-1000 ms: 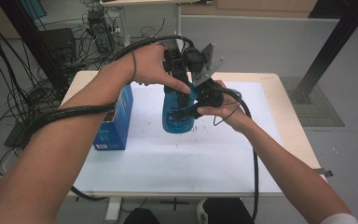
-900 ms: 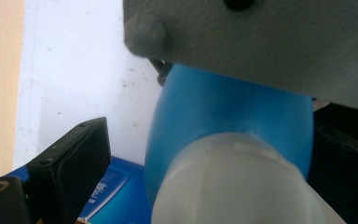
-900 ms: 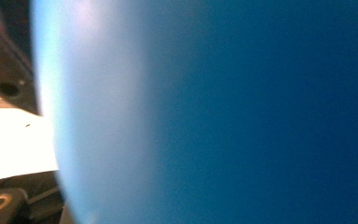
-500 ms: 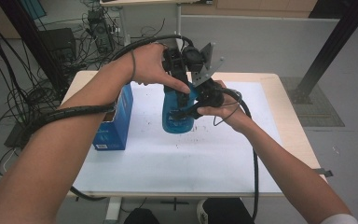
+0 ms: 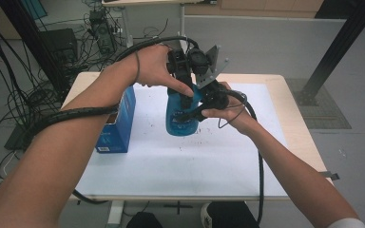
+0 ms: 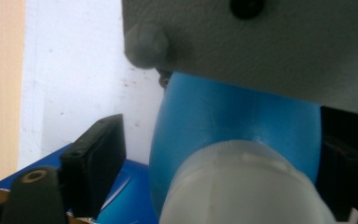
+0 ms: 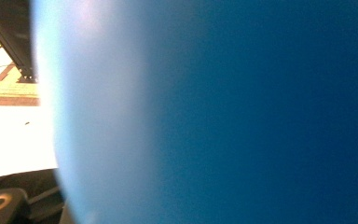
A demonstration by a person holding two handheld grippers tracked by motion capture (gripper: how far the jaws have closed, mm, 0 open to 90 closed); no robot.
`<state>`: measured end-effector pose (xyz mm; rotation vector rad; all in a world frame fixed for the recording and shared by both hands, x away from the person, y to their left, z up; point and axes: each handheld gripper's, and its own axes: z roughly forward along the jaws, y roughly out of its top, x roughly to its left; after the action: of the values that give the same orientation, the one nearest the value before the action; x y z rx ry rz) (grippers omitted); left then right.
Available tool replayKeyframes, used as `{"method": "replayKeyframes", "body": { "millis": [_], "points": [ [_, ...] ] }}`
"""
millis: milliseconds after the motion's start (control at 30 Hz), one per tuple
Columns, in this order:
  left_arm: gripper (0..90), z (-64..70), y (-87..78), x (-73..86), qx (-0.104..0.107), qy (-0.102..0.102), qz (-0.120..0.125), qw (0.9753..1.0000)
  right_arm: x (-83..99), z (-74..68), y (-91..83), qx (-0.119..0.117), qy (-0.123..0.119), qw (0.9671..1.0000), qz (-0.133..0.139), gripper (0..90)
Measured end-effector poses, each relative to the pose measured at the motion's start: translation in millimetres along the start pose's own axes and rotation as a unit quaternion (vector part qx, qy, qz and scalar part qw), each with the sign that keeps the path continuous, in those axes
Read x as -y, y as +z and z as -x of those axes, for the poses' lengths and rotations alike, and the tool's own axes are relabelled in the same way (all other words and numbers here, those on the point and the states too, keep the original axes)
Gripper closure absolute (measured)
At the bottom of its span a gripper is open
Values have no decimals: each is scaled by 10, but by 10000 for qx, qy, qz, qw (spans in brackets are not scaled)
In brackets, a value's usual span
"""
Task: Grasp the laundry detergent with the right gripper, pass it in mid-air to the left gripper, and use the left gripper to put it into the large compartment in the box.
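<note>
Blue glossy plastic: in the high view a rounded bottle (image 5: 181, 116) stands upright on the white table cover (image 5: 218, 161), near its middle. A blue cardboard box (image 5: 118, 124) stands well to its left. The left gripper (image 5: 186, 78) sits over the bottle's top; the right gripper (image 5: 197, 110) lies against its right flank. Jaw positions cannot be told here.

Left gripper view: the bottle's smooth curved shoulder (image 6: 233, 126) and a white ribbed cap (image 6: 242, 186) lie between 2 black jaws that stand spread, the left one clear of the cap.

Right gripper view: the bottle wall (image 7: 223, 112) is pressed close to the lens, smooth and blurred; whether this gripper grips it cannot be told.
</note>
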<state>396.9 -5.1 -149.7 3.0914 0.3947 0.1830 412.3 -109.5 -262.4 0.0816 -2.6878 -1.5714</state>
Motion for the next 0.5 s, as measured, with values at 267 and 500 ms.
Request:
{"method": "replayKeyframes", "body": {
  "millis": [267, 500],
  "points": [
    [359, 10, -2, -3, 163, 136, 40, 9998, 8, 5, -9, 36, -46, 10000, -24, 434],
    [366, 23, -7, -12, 182, 182, -5, 9997, 7, -2, -11, 33, -71, 10000, -22, 434]
  ]
}}
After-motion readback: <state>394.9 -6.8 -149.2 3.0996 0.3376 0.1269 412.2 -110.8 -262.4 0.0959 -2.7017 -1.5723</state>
